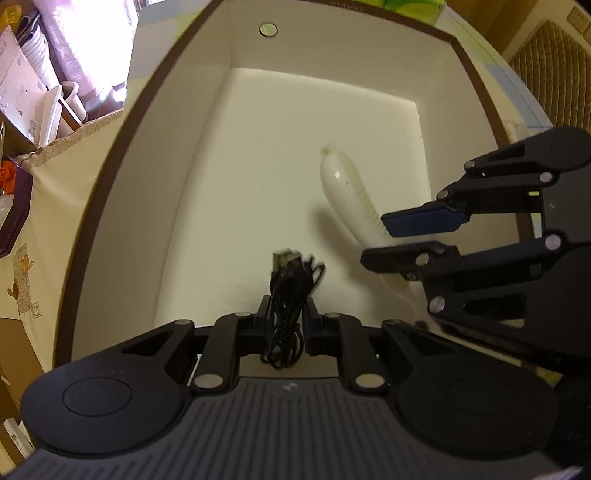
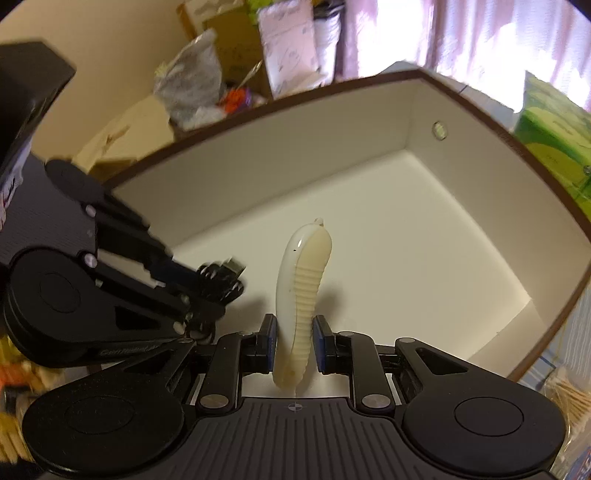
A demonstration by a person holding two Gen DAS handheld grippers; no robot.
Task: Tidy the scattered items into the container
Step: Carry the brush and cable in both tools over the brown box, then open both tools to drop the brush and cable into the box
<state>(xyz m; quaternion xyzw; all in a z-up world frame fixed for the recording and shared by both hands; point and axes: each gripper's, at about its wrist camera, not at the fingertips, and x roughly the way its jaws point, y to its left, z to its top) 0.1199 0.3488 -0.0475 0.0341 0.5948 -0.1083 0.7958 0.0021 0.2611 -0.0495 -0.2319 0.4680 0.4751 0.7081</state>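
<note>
Over a white-lined container (image 1: 229, 110) filling mid-frame: left gripper (image 1: 287, 317) clamped on a bundled black cable (image 1: 288, 295), right gripper (image 2: 294, 341) nearly closed around a cream ribbed handle (image 2: 303, 280), both poised for dropping inside.

A lived-in room of a home, used partly for storage. Sunlit pinkish curtains (image 2: 461, 33) hang across a window behind the work area. A cream tablecloth (image 1: 55, 206) with a small printed cartoon motif and a fringed edge covers the table. Cardboard boxes (image 2: 229, 48), a crumpled plastic bag (image 2: 192, 81) and patterned packages (image 2: 291, 48) are piled against a plain beige wall. A green tissue box (image 2: 550, 136) sits beside a brown-rimmed white box (image 1: 476, 92), and a woven wicker panel (image 1: 546, 70) shows at one side.
</note>
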